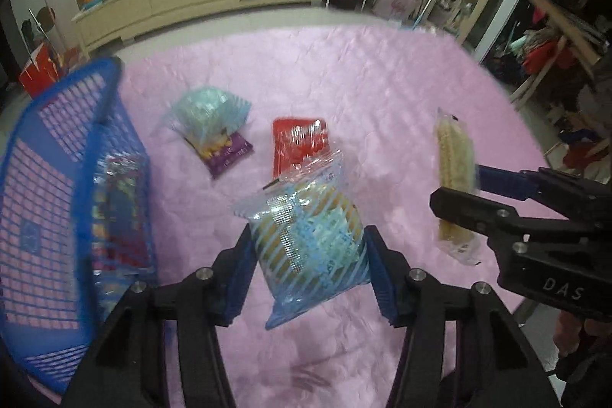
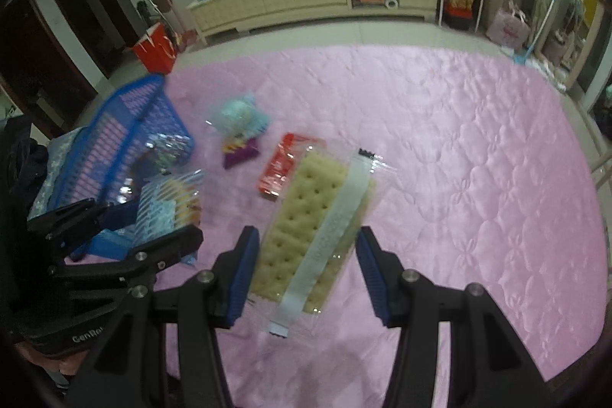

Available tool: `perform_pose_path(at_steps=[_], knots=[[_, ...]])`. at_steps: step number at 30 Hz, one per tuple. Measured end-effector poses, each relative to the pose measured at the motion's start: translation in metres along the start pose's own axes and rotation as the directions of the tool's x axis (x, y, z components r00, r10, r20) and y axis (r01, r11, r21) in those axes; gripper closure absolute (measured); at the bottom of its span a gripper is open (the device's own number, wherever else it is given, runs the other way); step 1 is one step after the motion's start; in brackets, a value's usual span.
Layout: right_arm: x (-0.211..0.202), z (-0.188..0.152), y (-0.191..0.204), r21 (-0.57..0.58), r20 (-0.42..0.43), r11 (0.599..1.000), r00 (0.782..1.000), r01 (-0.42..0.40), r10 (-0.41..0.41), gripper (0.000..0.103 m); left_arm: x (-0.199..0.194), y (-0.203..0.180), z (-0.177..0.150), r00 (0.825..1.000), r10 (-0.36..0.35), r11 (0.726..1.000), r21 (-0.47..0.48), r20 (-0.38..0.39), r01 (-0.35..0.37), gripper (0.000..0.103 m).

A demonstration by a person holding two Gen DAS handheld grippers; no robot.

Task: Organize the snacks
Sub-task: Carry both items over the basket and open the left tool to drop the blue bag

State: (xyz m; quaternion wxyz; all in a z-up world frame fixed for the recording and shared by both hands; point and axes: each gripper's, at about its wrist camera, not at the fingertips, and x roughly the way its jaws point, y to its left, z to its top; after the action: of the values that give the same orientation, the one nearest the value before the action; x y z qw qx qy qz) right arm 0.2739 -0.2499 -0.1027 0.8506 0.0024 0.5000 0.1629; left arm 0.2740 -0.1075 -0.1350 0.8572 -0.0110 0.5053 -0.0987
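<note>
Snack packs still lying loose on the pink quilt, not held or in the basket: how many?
2. The striped pack over a purple one lies near the blue basket; the red pack lies beside it, mid-quilt. More may sit out of frame.

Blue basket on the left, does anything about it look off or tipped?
Yes. The basket looks tipped, its mesh wall leaning steeply rather than sitting flat on the pink cover. Some packets are already inside it. Nothing looks spilled or torn.

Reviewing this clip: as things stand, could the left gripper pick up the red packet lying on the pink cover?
Probably not yet. The left gripper is already shut on the blue striped snack bag, so its jaws are full. The red packet itself lies uncovered on the pink cover, just beyond that bag.
</note>
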Motion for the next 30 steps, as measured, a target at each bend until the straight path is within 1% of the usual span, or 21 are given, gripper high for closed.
perform_pose_path(at_steps=[4, 5, 7, 10, 13, 17, 22, 28, 30], knots=[[-0.024, 0.0, 0.022, -0.012, 0.033, 1.0, 0.999, -0.007, 0.008, 0.046, -0.038, 0.005, -0.002, 0.999, -0.01, 1.0, -0.007, 0.045, 0.01, 0.051], [-0.028, 0.0, 0.028, -0.017, 0.038, 1.0, 0.999, -0.009, 0.01, 0.046, -0.052, 0.012, -0.004, 0.998, -0.015, 1.0, -0.007, 0.059, 0.016, 0.051], [-0.037, -0.002, 0.043, -0.033, 0.052, 0.999, 0.999, -0.005, 0.006, 0.046, -0.063, 0.019, -0.003, 0.997, -0.02, 1.0, -0.006, 0.079, 0.021, 0.051], [-0.044, -0.004, 0.058, -0.042, 0.064, 0.999, 0.998, -0.015, 0.017, 0.046, -0.09, 0.025, -0.013, 0.994, -0.01, 1.0, 0.011, 0.113, 0.009, 0.051], [-0.048, -0.007, 0.07, -0.037, 0.068, 0.999, 0.997, -0.037, 0.039, 0.046, -0.103, 0.038, -0.019, 0.991, 0.002, 1.0, 0.019, 0.132, -0.005, 0.051], [-0.047, -0.008, 0.095, -0.051, 0.065, 0.997, 0.996, -0.058, 0.061, 0.046, -0.13, 0.059, -0.03, 0.988, 0.019, 1.0, 0.015, 0.156, -0.021, 0.051], [-0.04, -0.008, 0.124, -0.075, 0.062, 0.994, 0.995, -0.08, 0.084, 0.046, -0.14, 0.084, -0.037, 0.984, 0.048, 0.998, 0.034, 0.172, -0.054, 0.051], [-0.022, -0.005, 0.158, -0.122, 0.041, 0.986, 0.992, -0.109, 0.115, 0.046, -0.148, 0.119, -0.045, 0.979, 0.101, 0.994, 0.014, 0.175, -0.105, 0.051], [-0.015, -0.003, 0.166, -0.13, 0.032, 0.984, 0.991, -0.122, 0.127, 0.046, -0.147, 0.13, -0.047, 0.98, 0.107, 0.994, 0.002, 0.169, -0.109, 0.051]])
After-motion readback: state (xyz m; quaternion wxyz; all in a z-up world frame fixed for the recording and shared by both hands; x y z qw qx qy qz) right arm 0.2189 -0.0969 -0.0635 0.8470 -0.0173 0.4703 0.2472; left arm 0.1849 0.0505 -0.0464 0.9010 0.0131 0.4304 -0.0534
